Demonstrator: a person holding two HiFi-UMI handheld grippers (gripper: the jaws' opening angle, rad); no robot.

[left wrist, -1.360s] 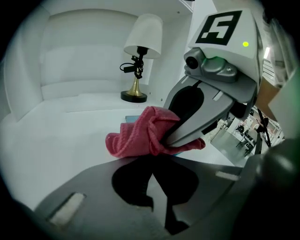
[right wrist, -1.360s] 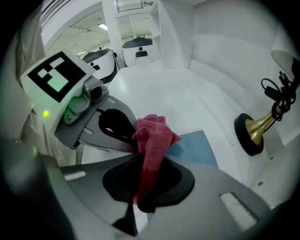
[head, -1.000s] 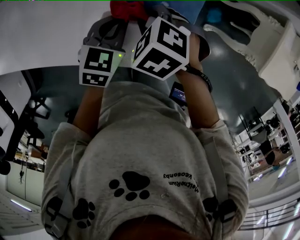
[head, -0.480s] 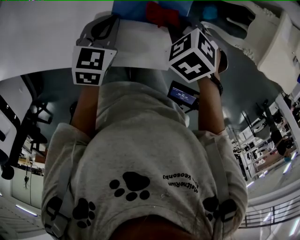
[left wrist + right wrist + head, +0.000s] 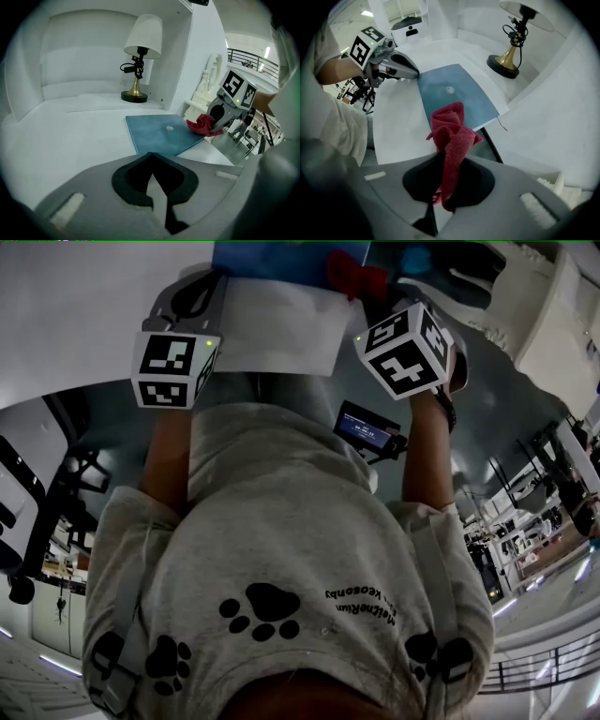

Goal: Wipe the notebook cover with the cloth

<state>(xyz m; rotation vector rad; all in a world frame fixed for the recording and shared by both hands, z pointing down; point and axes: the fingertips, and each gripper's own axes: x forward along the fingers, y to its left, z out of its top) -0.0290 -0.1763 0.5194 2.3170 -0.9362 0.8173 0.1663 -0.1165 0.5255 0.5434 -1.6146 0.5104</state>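
Observation:
A blue notebook [image 5: 161, 133] lies flat on the white table [image 5: 70, 140]; it also shows in the right gripper view [image 5: 454, 93] and at the top of the head view [image 5: 267, 257]. My right gripper [image 5: 440, 201] is shut on a crumpled red cloth [image 5: 451, 133], which sits at the notebook's right-hand edge [image 5: 204, 125] [image 5: 361, 279]. My left gripper [image 5: 157, 187] is shut with nothing in it. Its tips sit at the notebook's near left corner [image 5: 410, 71]; contact is unclear.
A lamp with a brass foot and white shade [image 5: 138, 61] stands behind the notebook by the alcove wall. A white panel [image 5: 201, 56] rises right of it. The table edge [image 5: 494, 145] runs close under the cloth. A small screen device [image 5: 367, 430] hangs at the person's waist.
The right gripper has carried the red cloth rightward across the notebook to its right edge. The left gripper has drifted slightly left and stays by the notebook's corner.

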